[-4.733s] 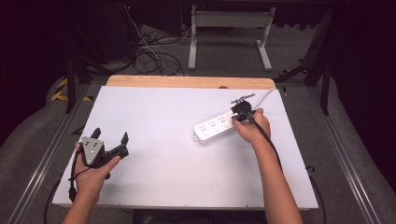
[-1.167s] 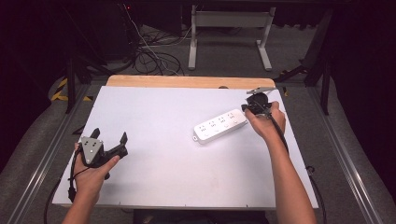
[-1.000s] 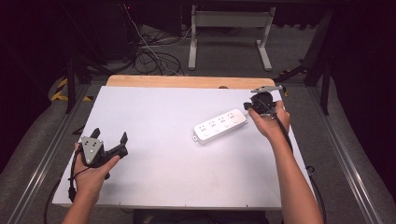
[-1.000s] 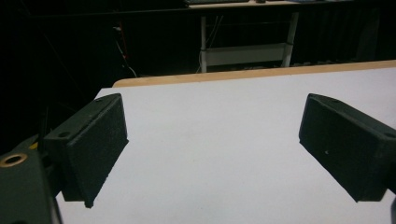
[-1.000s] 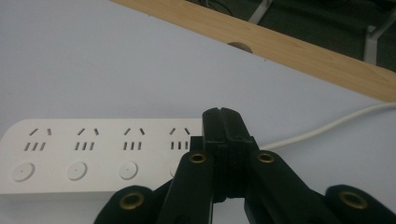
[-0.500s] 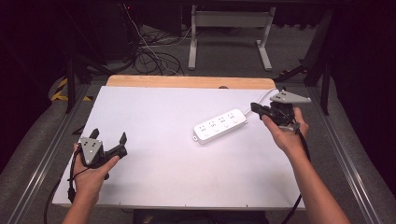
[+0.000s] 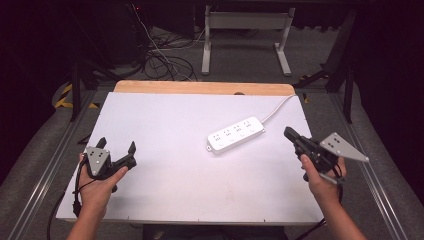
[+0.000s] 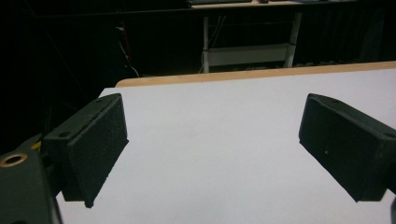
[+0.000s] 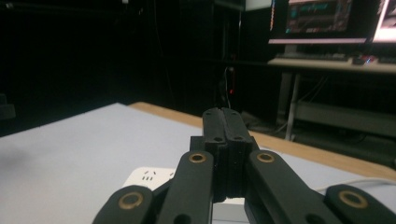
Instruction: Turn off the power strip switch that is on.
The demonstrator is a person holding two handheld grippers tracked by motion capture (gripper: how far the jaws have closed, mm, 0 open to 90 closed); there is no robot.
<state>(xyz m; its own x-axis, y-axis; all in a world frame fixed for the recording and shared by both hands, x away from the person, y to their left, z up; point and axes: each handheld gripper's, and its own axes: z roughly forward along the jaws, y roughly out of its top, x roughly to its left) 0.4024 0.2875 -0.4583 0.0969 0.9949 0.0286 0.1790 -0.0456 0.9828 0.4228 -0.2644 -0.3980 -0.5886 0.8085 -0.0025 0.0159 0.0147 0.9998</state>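
White table [image 7: 175, 200]: right gripper [image 9: 222, 116] fingers clenched empty, hiding most of the power strip [image 9: 149, 178]; left gripper [image 8: 212, 154] fingers released.

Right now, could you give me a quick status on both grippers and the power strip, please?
Left gripper open, near the table's left edge. Right gripper shut, empty, right of the power strip. Strip flat mid-table, untouched. Nothing between.

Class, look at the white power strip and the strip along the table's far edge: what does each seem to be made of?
Power strip: probably moulded plastic, with a smooth white casing and rounded corners. Far table edge: apparently wood or wood veneer, tan and matte; the grain is too faint to confirm.
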